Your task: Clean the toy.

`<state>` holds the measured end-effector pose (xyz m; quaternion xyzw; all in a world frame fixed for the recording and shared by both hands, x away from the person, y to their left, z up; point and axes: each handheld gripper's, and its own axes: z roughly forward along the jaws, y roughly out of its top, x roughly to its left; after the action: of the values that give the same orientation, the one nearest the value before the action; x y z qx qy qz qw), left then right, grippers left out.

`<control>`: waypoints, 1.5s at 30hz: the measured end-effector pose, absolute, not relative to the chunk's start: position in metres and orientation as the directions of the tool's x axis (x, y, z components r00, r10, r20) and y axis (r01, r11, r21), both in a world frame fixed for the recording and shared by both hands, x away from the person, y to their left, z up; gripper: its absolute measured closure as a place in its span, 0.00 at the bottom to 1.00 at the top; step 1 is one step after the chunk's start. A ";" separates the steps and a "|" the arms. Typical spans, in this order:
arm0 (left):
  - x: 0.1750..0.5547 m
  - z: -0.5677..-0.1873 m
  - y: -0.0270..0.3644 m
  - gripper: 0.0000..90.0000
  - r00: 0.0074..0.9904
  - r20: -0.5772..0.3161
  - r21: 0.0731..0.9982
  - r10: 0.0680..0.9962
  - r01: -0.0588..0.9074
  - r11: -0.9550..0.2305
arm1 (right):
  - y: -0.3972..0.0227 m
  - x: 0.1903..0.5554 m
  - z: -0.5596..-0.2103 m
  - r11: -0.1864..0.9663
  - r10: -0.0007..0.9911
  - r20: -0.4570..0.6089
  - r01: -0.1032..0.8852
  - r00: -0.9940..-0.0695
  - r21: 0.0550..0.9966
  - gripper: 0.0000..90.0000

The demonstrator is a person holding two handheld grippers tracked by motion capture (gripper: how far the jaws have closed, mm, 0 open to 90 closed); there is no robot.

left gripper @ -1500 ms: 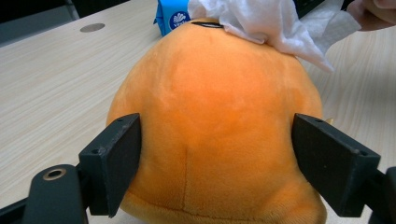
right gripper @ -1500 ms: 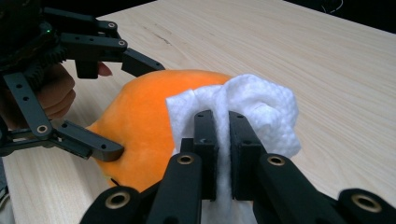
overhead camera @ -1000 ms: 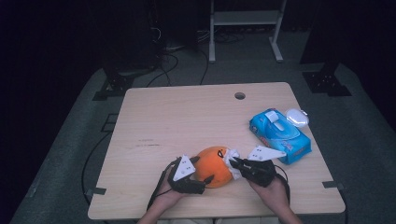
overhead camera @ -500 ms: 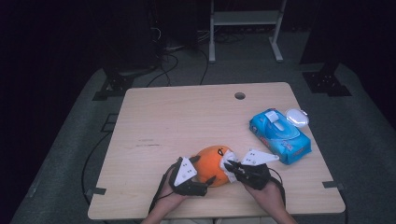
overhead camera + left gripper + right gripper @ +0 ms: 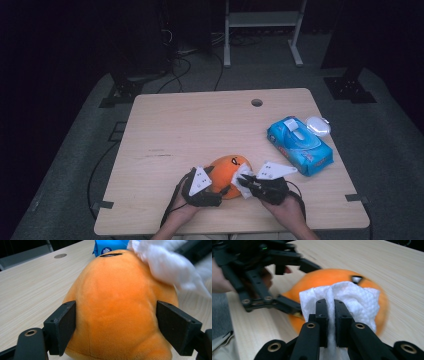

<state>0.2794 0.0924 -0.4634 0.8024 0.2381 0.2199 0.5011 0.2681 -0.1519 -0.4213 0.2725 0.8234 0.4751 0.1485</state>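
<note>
Toy: orange plush [image 5: 227,172] at the desk's [image 5: 200,125] near edge.
Left gripper [image 5: 116,322]: jaws just narrowed, bracing the plush's sides.
Right gripper [image 5: 331,312]: jaws pinched tight on white wipe [image 5: 352,300].
Advice: steady the plush, wipe with light strokes.

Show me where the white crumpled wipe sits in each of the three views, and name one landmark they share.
High view: the white crumpled wipe lies at bottom centre, against the right side of the round orange plush toy.
Left gripper view: top right, blurred, draped over the toy's upper edge.
Right gripper view: centre, pinched between the right gripper jaws, in front of the toy.
Shared landmark: the orange plush toy itself.
</note>
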 end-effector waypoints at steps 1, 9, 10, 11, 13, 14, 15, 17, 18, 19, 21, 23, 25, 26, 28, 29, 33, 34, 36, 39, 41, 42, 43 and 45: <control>0.280 -0.463 0.093 0.21 0.790 0.112 0.909 0.603 0.163 -0.383 | -0.148 0.267 -0.421 0.413 0.589 -0.004 0.298 -0.808 0.861 0.91; 0.274 -0.459 0.091 0.18 0.794 0.152 0.919 0.589 0.107 -0.381 | -0.168 0.281 -0.426 0.361 0.645 0.047 0.358 -0.763 0.861 0.92; 0.273 -0.459 0.091 0.18 0.794 0.157 0.916 0.587 0.106 -0.388 | -0.166 0.280 -0.426 0.368 0.645 0.036 0.351 -0.764 0.861 0.92; 0.273 -0.459 0.092 0.19 0.795 0.158 0.911 0.585 0.111 -0.397 | -0.162 0.276 -0.426 0.379 0.639 0.023 0.341 -0.768 0.860 0.92; 0.275 -0.459 0.093 0.19 0.793 0.156 0.905 0.589 0.124 -0.407 | -0.160 0.275 -0.426 0.377 0.635 0.027 0.340 -0.772 0.862 0.92; 0.275 -0.460 0.093 0.19 0.792 0.152 0.904 0.592 0.130 -0.407 | -0.157 0.273 -0.425 0.378 0.625 0.030 0.336 -0.780 0.863 0.92; 0.276 -0.460 0.093 0.19 0.790 0.150 0.902 0.594 0.137 -0.409 | -0.154 0.271 -0.424 0.382 0.611 0.030 0.328 -0.791 0.864 0.92; 0.276 -0.461 0.092 0.19 0.789 0.146 0.904 0.596 0.138 -0.404 | -0.149 0.267 -0.424 0.404 0.594 0.008 0.307 -0.805 0.862 0.92; 0.277 -0.461 0.092 0.19 0.789 0.146 0.905 0.596 0.138 -0.403 | -0.148 0.267 -0.423 0.413 0.593 -0.011 0.293 -0.805 0.862 0.92; 0.277 -0.460 0.093 0.19 0.790 0.147 0.903 0.596 0.138 -0.406 | -0.151 0.269 -0.422 0.407 0.600 -0.006 0.299 -0.800 0.863 0.92; 0.276 -0.459 0.093 0.19 0.795 0.158 0.904 0.585 0.122 -0.411 | -0.160 0.275 -0.421 0.379 0.631 0.012 0.322 -0.776 0.867 0.92; 0.274 -0.458 0.093 0.19 0.800 0.190 0.905 0.570 0.083 -0.418 | -0.171 0.281 -0.423 0.359 0.663 0.027 0.349 -0.749 0.865 0.92; 0.274 -0.458 0.092 0.18 0.800 0.191 0.904 0.568 0.082 -0.419 | -0.177 0.284 -0.425 0.347 0.671 0.042 0.365 -0.740 0.864 0.92; 0.274 -0.459 0.092 0.18 0.801 0.194 0.900 0.567 0.083 -0.427 | -0.174 0.281 -0.425 0.353 0.664 0.037 0.357 -0.747 0.865 0.92; 0.275 -0.460 0.093 0.18 0.799 0.184 0.899 0.572 0.099 -0.427 | -0.165 0.275 -0.424 0.361 0.634 0.038 0.339 -0.772 0.868 0.92; 0.276 -0.461 0.094 0.18 0.801 0.171 0.900 0.574 0.111 -0.422 | -0.159 0.271 -0.425 0.372 0.618 0.033 0.328 -0.786 0.868 0.92; 0.277 -0.462 0.094 0.18 0.802 0.163 0.901 0.575 0.117 -0.418 | -0.142 0.262 -0.426 0.420 0.575 -0.011 0.283 -0.818 0.862 0.92; 0.277 -0.463 0.094 0.18 0.801 0.158 0.904 0.577 0.119 -0.412 | -0.142 0.262 -0.426 0.420 0.575 -0.011 0.283 -0.818 0.862 0.92; 0.277 -0.462 0.095 0.17 0.803 0.153 0.905 0.576 0.120 -0.407 | -0.148 0.267 -0.424 0.402 0.593 0.000 0.296 -0.805 0.866 0.92; 0.276 -0.459 0.096 0.16 0.809 0.148 0.916 0.568 0.105 -0.387 | -0.164 0.276 -0.426 0.365 0.642 0.022 0.331 -0.766 0.870 0.92; 0.274 -0.457 0.097 0.15 0.820 0.150 0.919 0.552 0.091 -0.384 | -0.171 0.280 -0.427 0.344 0.663 0.039 0.350 -0.748 0.871 0.92; 0.274 -0.457 0.097 0.15 0.823 0.154 0.916 0.546 0.088 -0.391 | -0.174 0.282 -0.427 0.338 0.670 0.044 0.357 -0.741 0.871 0.92; 0.273 -0.457 0.097 0.15 0.824 0.167 0.908 0.541 0.085 -0.411 | -0.175 0.283 -0.428 0.332 0.672 0.050 0.361 -0.739 0.871 0.92; 0.272 -0.461 0.096 0.16 0.824 0.200 0.889 0.530 0.075 -0.452 | -0.174 0.282 -0.429 0.330 0.671 0.053 0.362 -0.740 0.872 0.92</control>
<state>0.2722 0.0962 -0.4608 0.8198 0.1845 0.2323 0.4898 0.2824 -0.1738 -0.4292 0.3228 0.7995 0.4805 0.1607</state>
